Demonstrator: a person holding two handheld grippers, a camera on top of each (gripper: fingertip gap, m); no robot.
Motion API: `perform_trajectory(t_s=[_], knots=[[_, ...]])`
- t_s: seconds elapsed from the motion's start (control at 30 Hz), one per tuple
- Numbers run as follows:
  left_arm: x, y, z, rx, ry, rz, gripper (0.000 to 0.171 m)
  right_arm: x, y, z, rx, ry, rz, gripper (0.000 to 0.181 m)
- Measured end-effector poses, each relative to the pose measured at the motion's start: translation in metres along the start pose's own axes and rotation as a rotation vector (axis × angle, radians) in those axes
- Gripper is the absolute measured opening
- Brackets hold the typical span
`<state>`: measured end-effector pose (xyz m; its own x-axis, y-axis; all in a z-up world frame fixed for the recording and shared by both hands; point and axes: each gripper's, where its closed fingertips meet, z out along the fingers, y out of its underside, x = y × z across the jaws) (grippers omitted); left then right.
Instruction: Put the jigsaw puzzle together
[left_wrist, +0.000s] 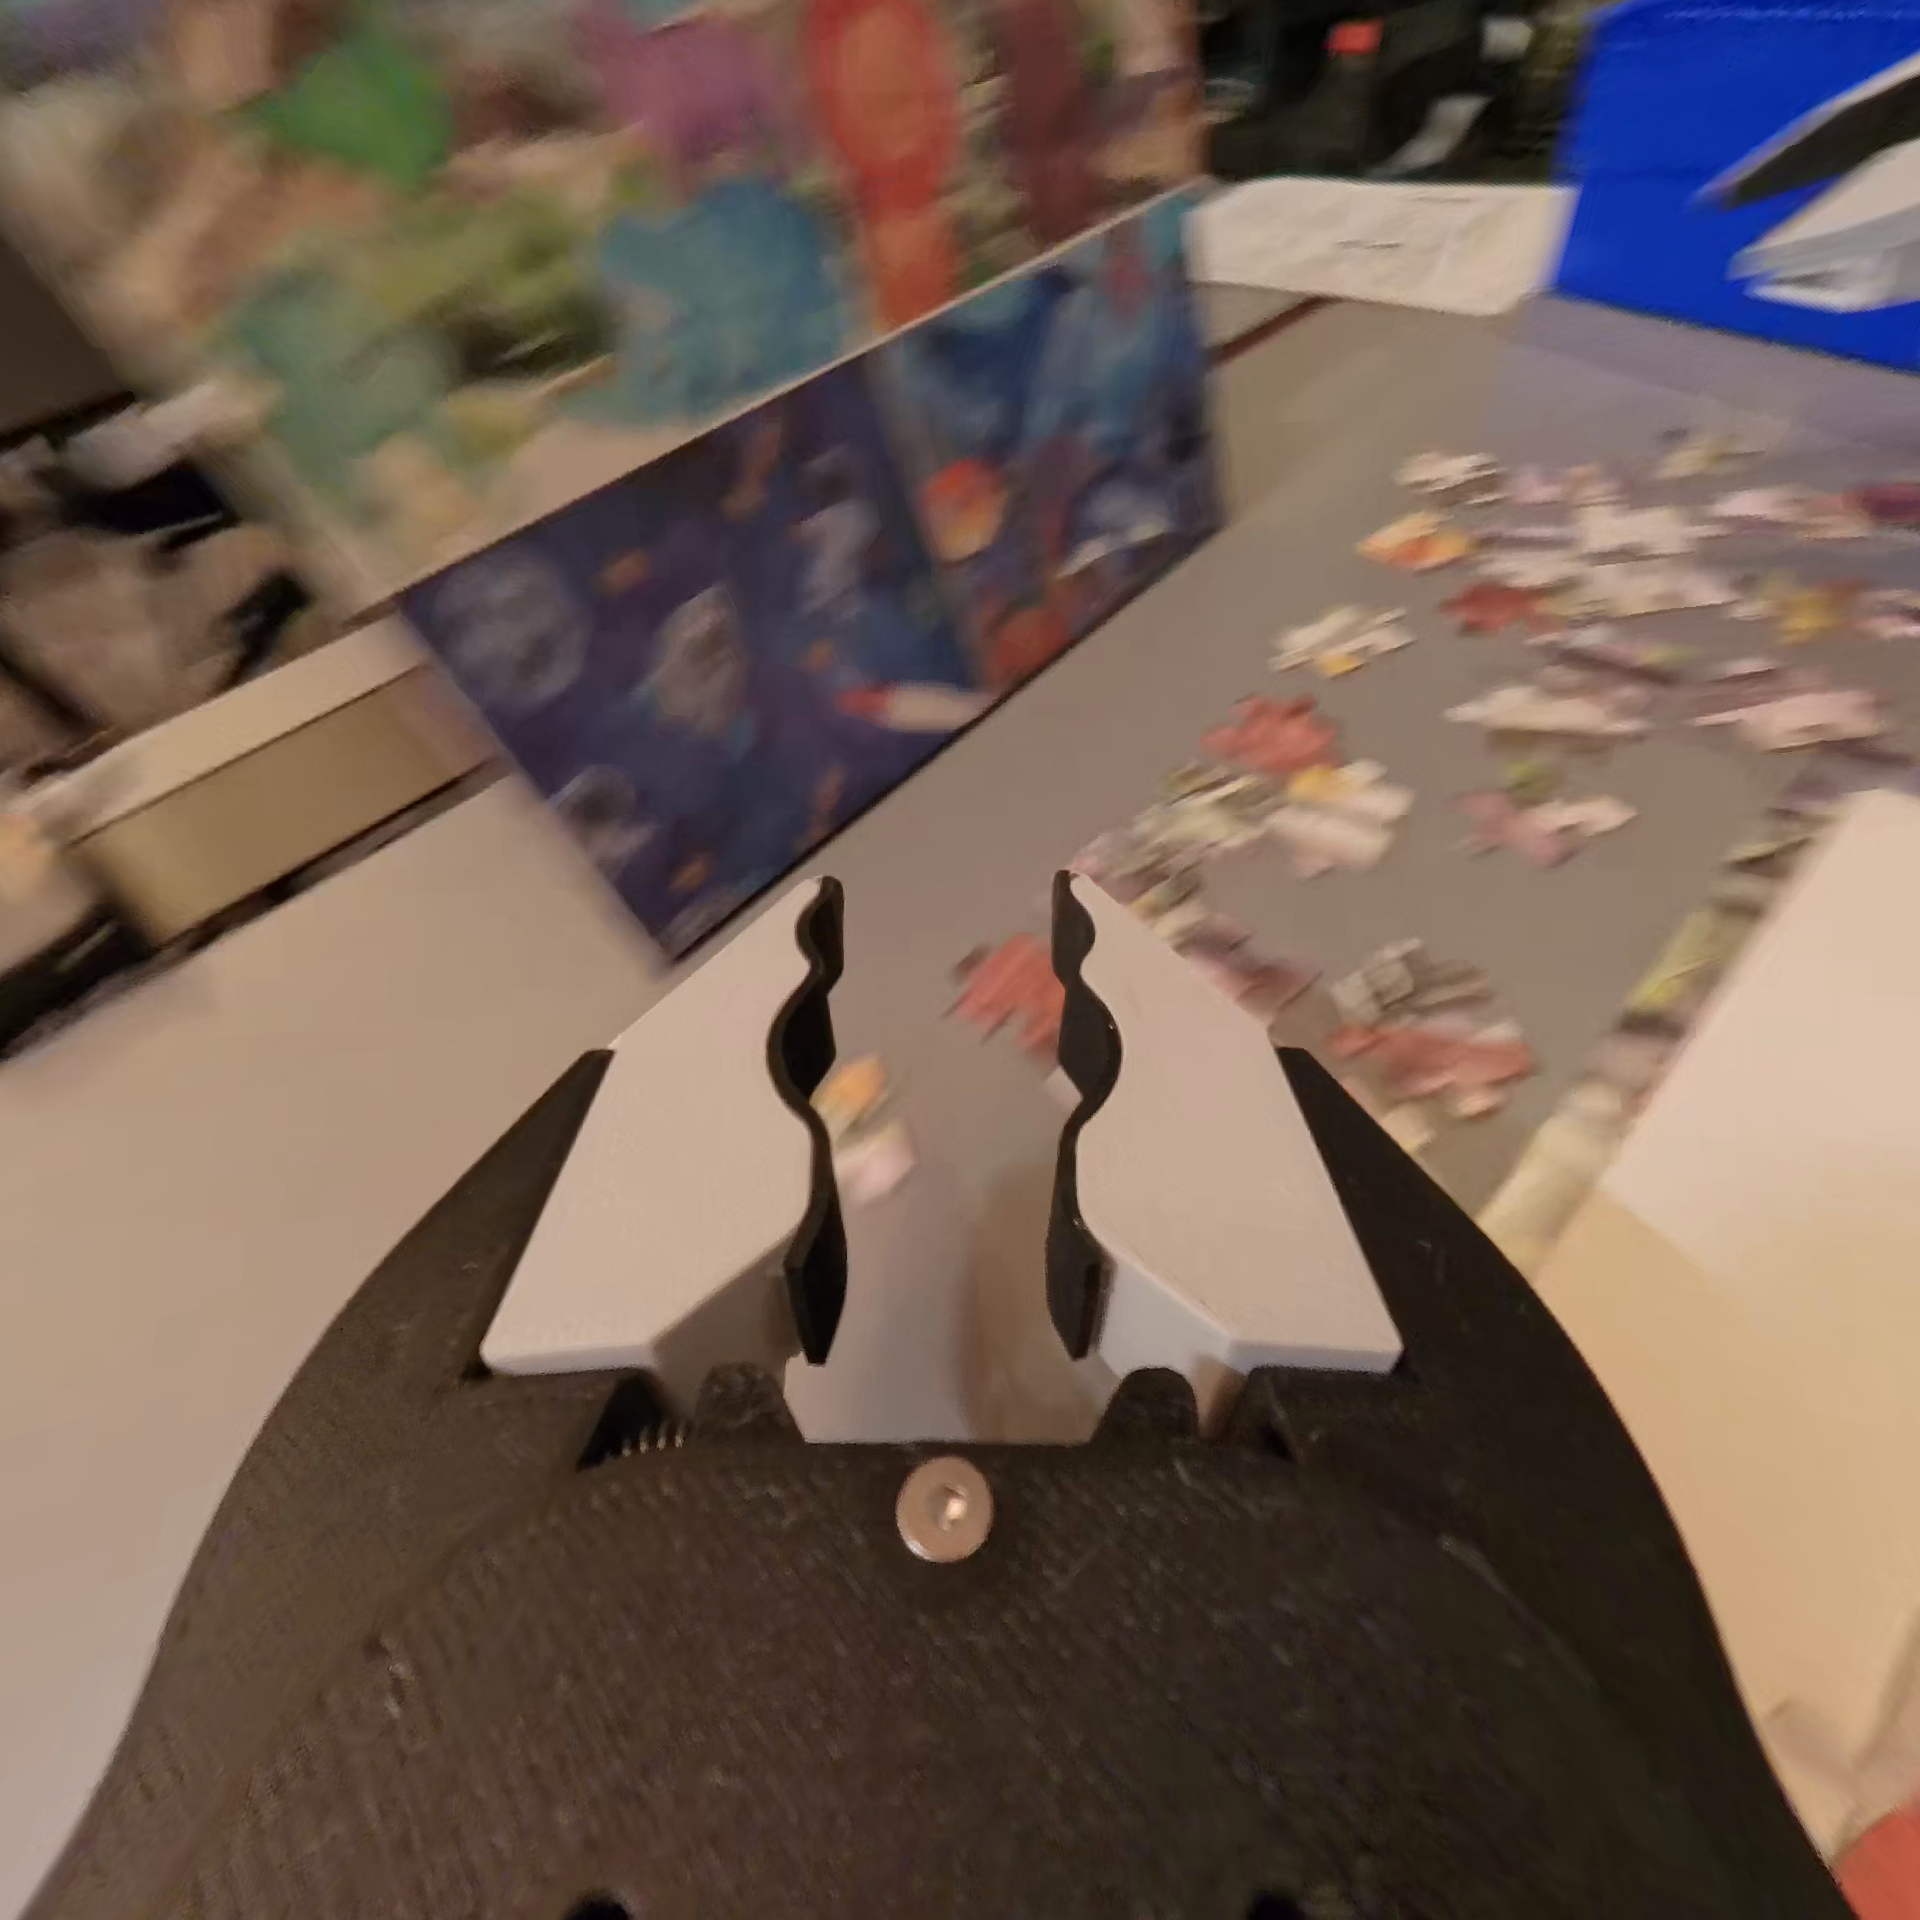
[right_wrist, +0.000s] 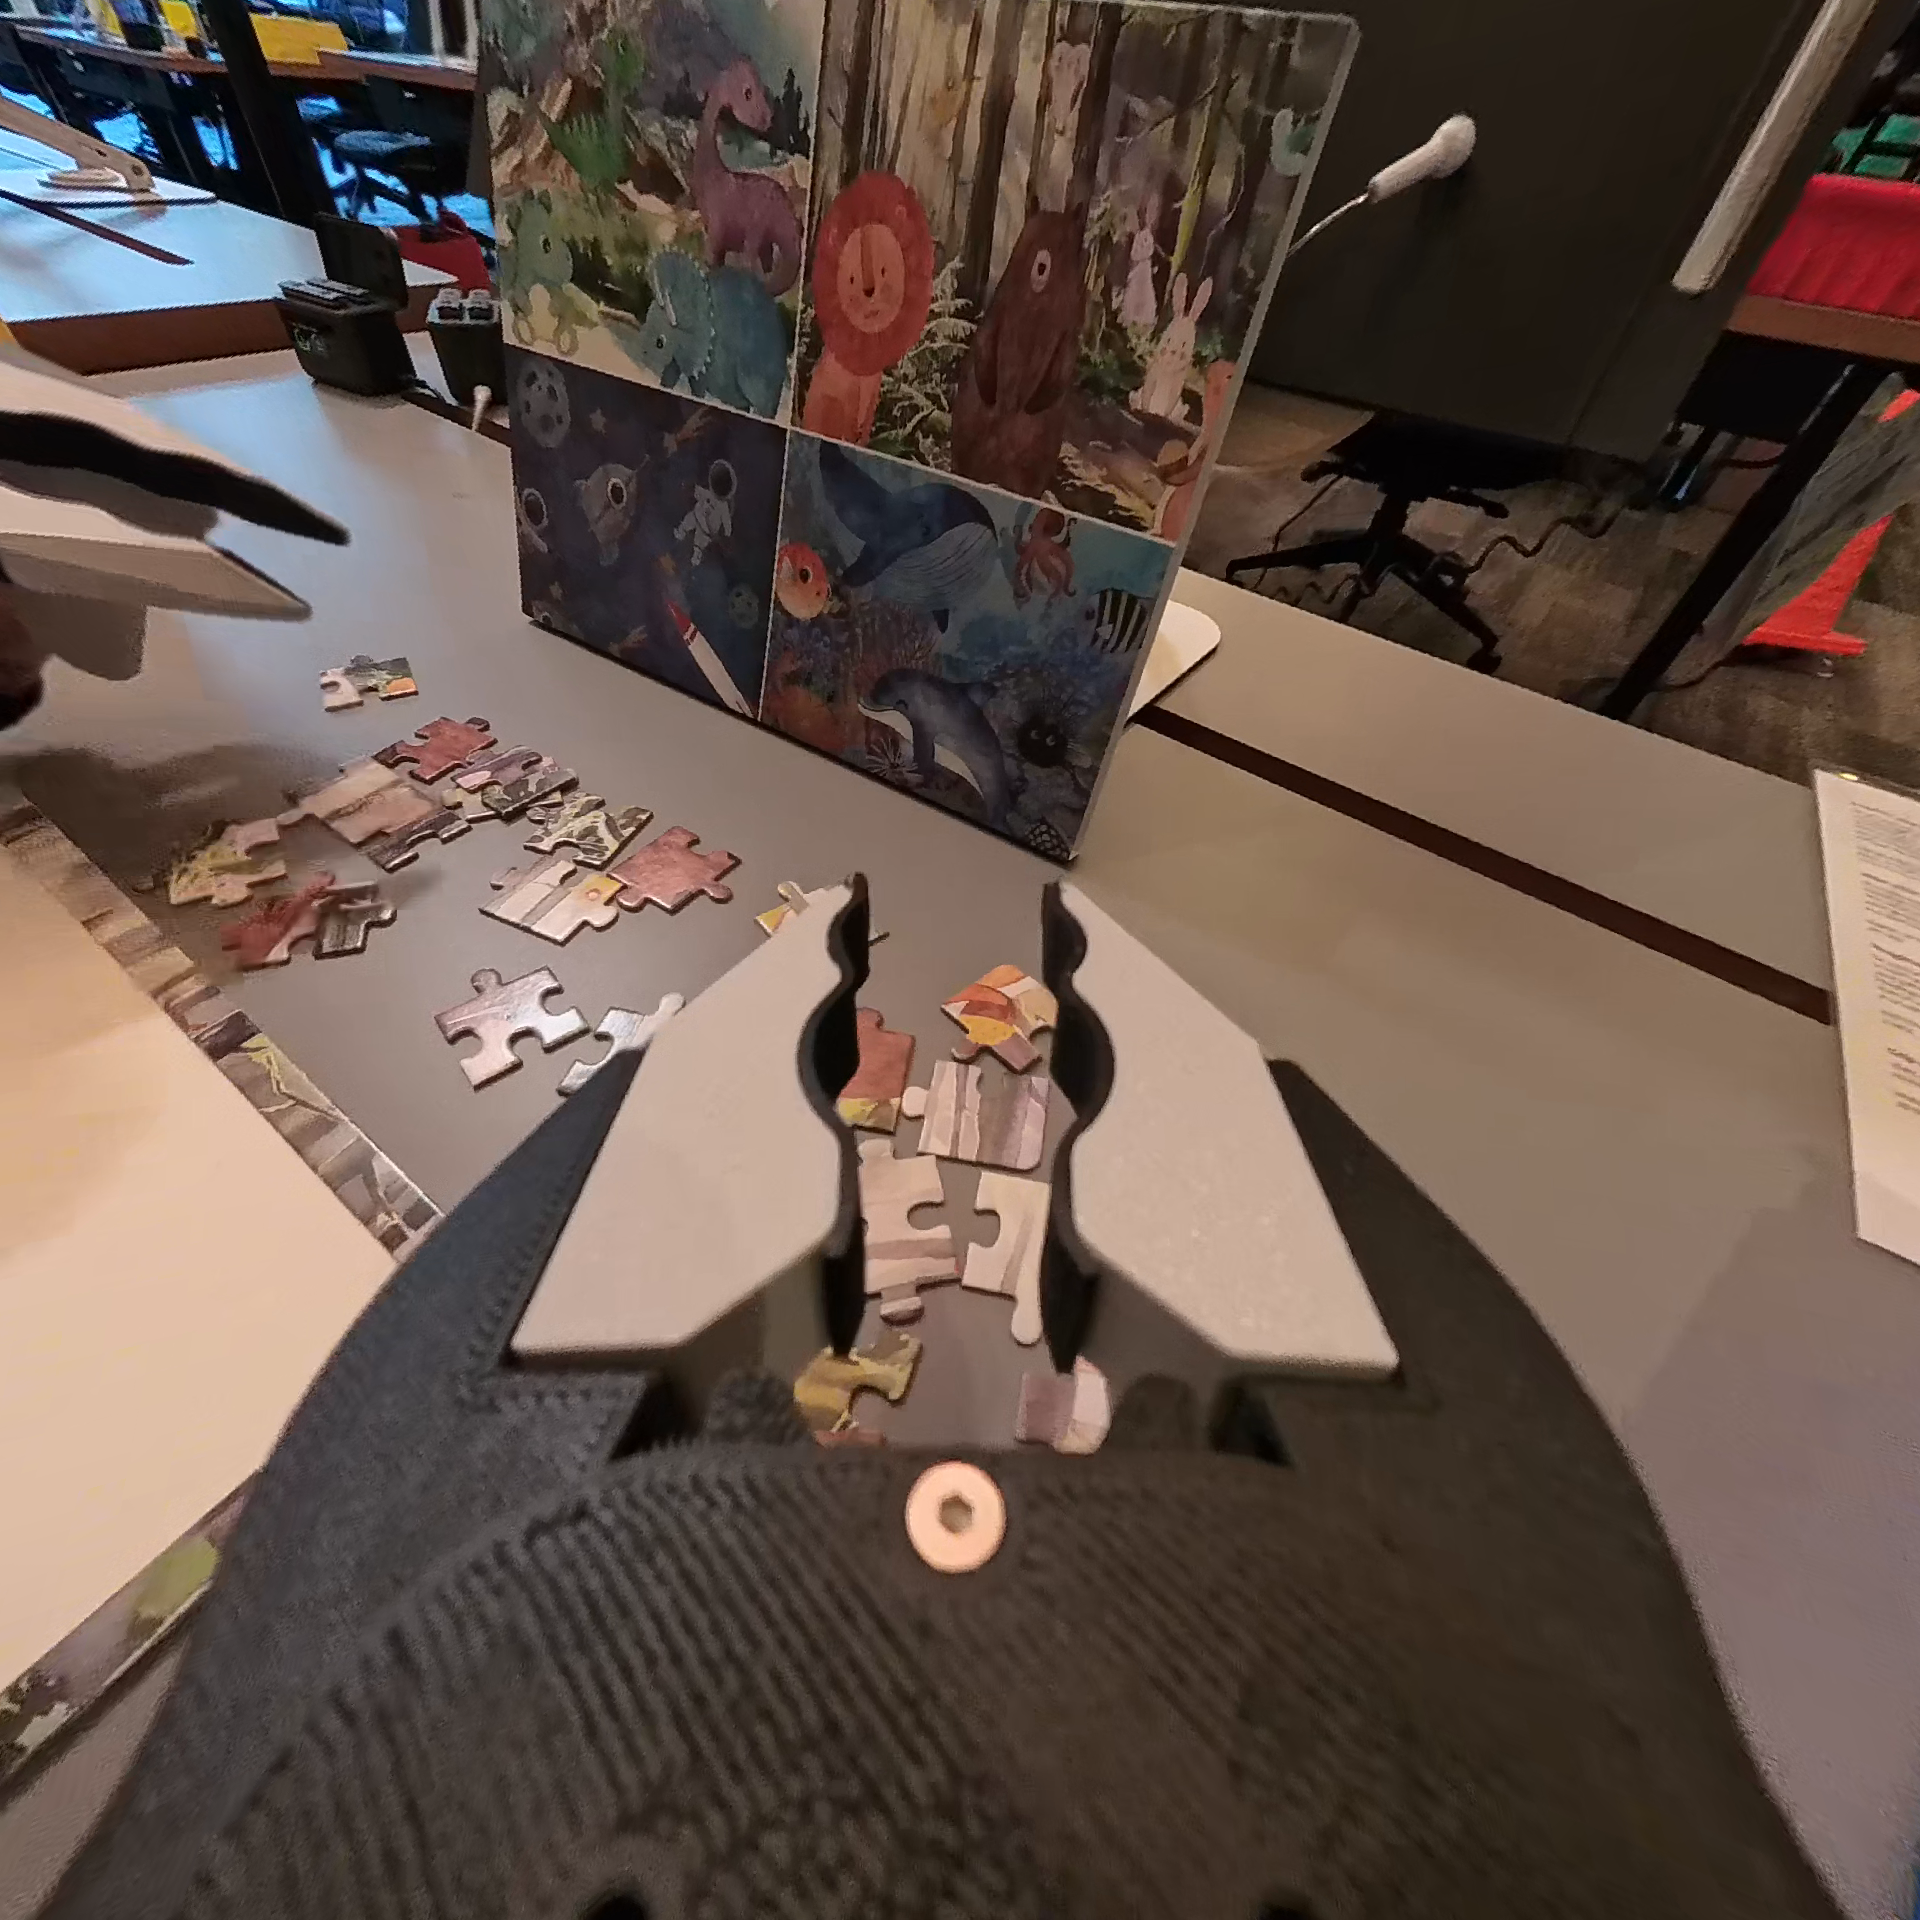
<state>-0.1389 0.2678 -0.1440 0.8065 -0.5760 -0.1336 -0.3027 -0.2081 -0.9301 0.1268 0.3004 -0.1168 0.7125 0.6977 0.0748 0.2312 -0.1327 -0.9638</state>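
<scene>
Two claws show, both empty with fingers apart: the right claw hovers over about six loose puzzle pieces; roughly a dozen more lie ahead to its left, beneath the left claw; one picture board stands upright straight ahead; the grey surface also carries a paper sheet at right; office chairs stand beyond.
</scene>
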Motion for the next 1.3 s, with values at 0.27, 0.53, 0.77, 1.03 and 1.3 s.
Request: perform_trajectory(t_s=[0.27,0.53,0.77,1.03,1.3], knots=[[0.081,-0.014,0.101,-0.307,0.341,0.075,0.051,0.003,-0.005,-0.005,0.019,0.014,-0.004,0.031],[0.109,0.013,0.119,-0.465,0.445,0.002,0.060,-0.005,-0.016,-0.009,0.045,-0.002,-0.023,0.033],[0.141,0.011,0.087,-0.543,0.611,-0.132,0.054,-0.006,-0.015,-0.008,0.025,0.025,-0.082,0.033],[0.133,-0.007,0.088,-0.427,0.610,-0.129,0.039,-0.009,0.000,0.001,-0.025,0.003,-0.071,0.033],[0.128,0.019,0.097,-0.508,0.489,0.019,0.039,-0.011,0.004,0.004,-0.040,-0.006,-0.068,0.033]])
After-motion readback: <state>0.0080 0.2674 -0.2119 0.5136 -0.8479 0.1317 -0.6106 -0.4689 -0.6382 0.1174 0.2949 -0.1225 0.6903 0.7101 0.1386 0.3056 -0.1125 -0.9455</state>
